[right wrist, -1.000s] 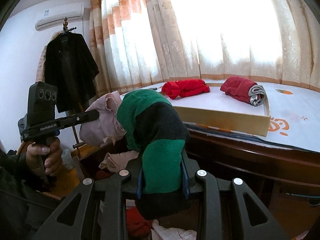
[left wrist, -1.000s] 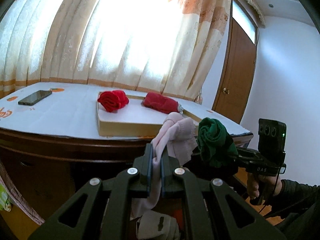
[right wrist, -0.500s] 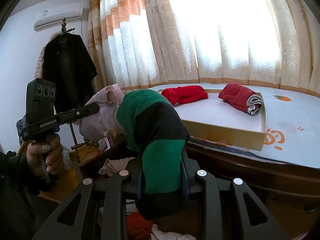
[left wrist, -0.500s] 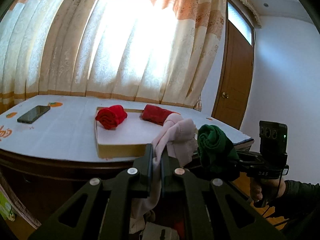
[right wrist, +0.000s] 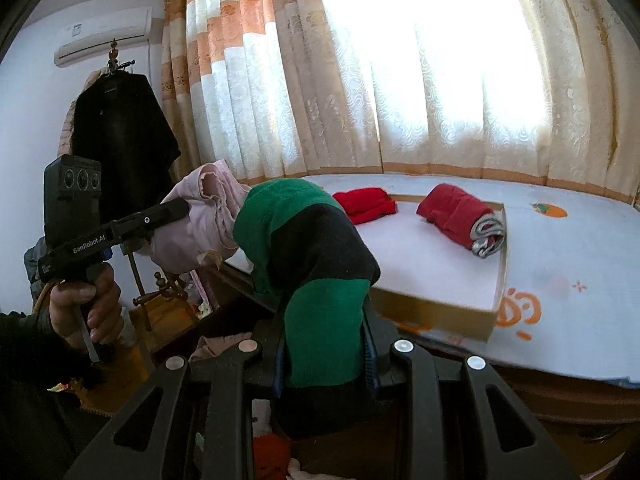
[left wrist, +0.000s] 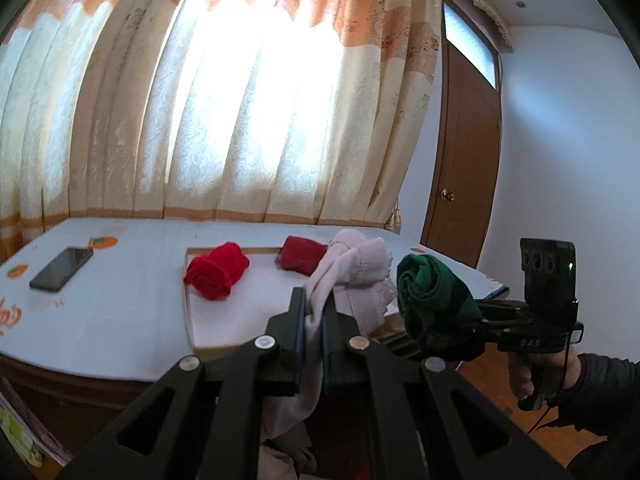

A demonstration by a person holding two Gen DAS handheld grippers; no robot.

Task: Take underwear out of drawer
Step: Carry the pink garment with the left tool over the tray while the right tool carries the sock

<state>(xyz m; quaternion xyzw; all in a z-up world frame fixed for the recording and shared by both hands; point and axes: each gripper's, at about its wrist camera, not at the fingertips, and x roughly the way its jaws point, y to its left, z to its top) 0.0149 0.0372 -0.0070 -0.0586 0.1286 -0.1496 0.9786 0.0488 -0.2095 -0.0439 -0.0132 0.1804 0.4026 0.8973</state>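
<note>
The left tongs (left wrist: 314, 312) are clamped tight on a thin fold of the pink underwear (left wrist: 356, 276), so most of the cloth bunches above and ahead of the tips while a tail hangs below them. The right tongs (right wrist: 326, 344) are clamped on the rolled green and black underwear (right wrist: 312, 264), a thicker bundle that keeps their jaws partly apart. Both pieces are held in the air, side by side, clear of the drawer, which lies below the tongs and mostly hidden. Ahead of both tongs on the table (left wrist: 120, 304) sits a shallow tray (right wrist: 498, 280) with two red rolls (left wrist: 218, 274) inside, likely where these belong next
</note>
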